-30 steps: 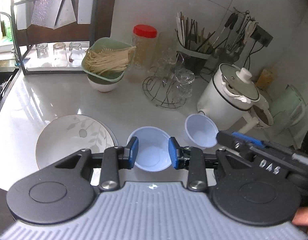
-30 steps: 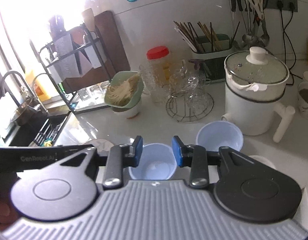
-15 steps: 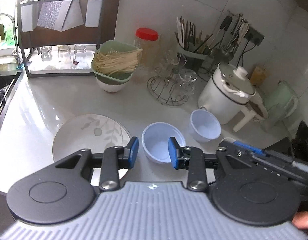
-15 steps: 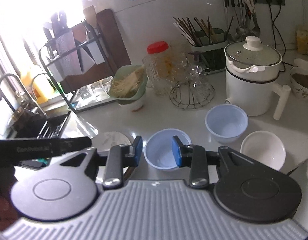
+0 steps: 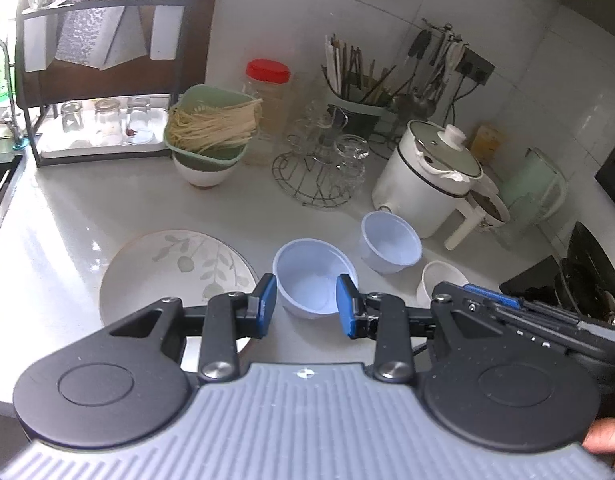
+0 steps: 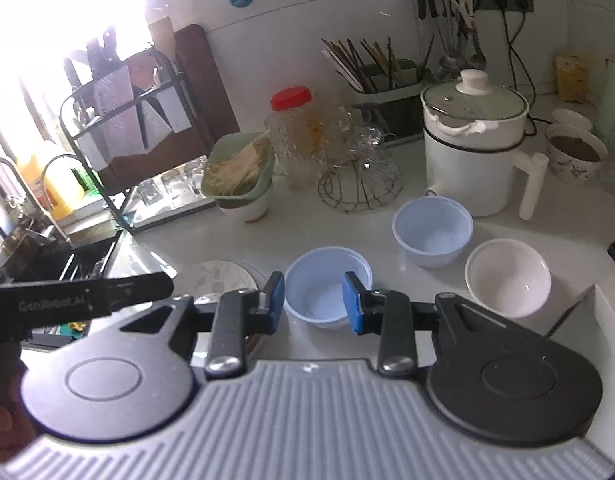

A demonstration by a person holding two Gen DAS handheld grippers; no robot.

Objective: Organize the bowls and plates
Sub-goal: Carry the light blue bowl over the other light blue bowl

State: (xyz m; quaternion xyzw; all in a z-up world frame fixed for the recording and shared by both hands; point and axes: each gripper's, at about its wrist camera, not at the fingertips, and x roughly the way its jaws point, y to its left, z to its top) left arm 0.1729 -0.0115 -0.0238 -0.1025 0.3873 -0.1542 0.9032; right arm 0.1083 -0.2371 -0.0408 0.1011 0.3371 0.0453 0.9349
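Left wrist view, left gripper: jaws spread wide, holding nothing and touching nothing; a shallow blue plastic bowl shows in the gap between the blue pads, down on the white countertop.
Left wrist view, plate: a leaf-patterned plate lies flat just left of that bowl, partly hidden by the left finger.
Left wrist view, other bowls: a deeper blue bowl stands to the right, near the white electric pot; a small white bowl is half hidden behind the right gripper's body.
Left wrist view, background: green basket of dry noodles on a white bowl, wire glass rack, red-lidded jar.

Right wrist view, right gripper: jaws spread wide, empty; the shallow blue plastic bowl sits framed between them.
Right wrist view, neighbours: deeper blue bowl and small white bowl lie to the right, close together; the plate is mostly covered by the left gripper's body.
Right wrist view, background: electric pot, sink at far left.
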